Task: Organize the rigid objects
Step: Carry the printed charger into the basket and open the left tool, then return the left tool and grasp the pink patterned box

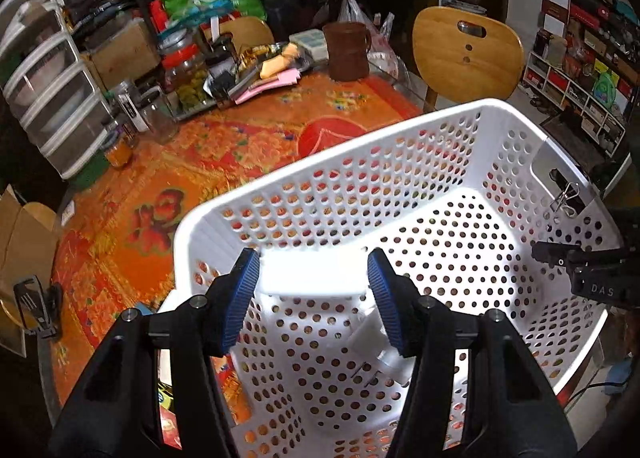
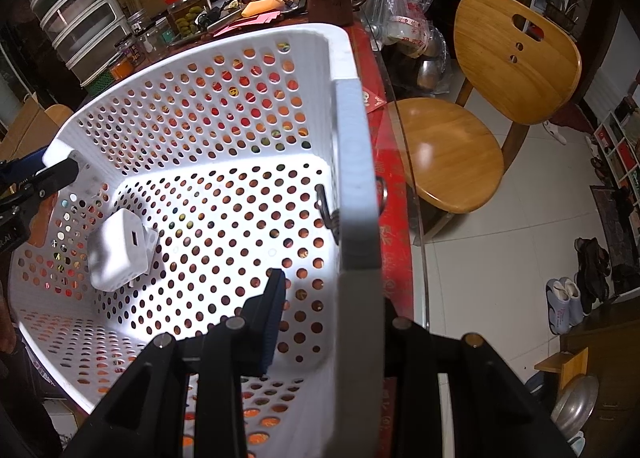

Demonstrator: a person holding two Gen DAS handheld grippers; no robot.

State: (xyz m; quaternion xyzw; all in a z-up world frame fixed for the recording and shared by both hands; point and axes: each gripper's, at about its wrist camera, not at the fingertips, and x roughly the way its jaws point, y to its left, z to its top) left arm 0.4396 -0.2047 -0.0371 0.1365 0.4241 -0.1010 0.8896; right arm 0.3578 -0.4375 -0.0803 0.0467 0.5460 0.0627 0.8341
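A white perforated basket [image 2: 224, 106] stands on the worktop [image 1: 224, 146] and holds one white charger [image 2: 120, 254], lying on its floor near the left wall with its port face turned up toward the right camera. The right gripper [image 2: 320, 322] is clamped on the basket's right rim. The left gripper [image 1: 314, 290] hangs over the basket with jaws partly apart around a white block [image 1: 312, 272]; whether the pads press it cannot be told.

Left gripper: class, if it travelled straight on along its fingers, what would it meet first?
Probably the white basket, at its perforated far wall, just beyond the white block held by the left gripper; depth is hard to judge.
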